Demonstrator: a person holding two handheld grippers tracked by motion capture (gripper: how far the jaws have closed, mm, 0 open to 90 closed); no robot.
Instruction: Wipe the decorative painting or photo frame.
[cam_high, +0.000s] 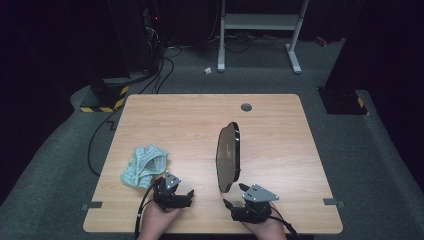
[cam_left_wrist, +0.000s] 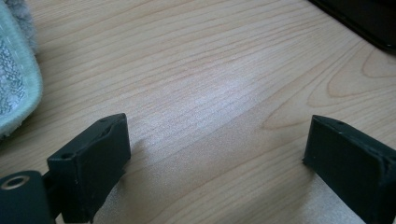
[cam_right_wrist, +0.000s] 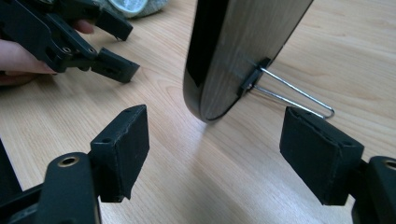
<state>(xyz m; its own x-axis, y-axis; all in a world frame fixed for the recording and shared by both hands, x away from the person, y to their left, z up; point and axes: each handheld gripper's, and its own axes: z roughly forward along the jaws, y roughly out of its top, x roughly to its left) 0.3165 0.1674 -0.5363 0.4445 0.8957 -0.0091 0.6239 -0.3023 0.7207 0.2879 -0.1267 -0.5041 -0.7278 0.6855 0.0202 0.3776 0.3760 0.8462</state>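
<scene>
Wooden table (cam_high: 280, 120) bears an upright mirror (cam_high: 228, 157) and a cloth (cam_high: 143, 165).

In the left gripper view, the left gripper (cam_left_wrist: 217, 149) is seen with its two black jaws spread wide apart over bare wooden table (cam_left_wrist: 210, 84), a pale green cloth (cam_left_wrist: 14, 79) lying at the left edge and a dark object's edge (cam_left_wrist: 369, 18) at the upper right corner.

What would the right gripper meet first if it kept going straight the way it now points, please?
Most likely the lower edge of the standing oval mirror, which sits straight ahead between the right gripper's open jaws; the wire stand lies slightly to the side.
</scene>
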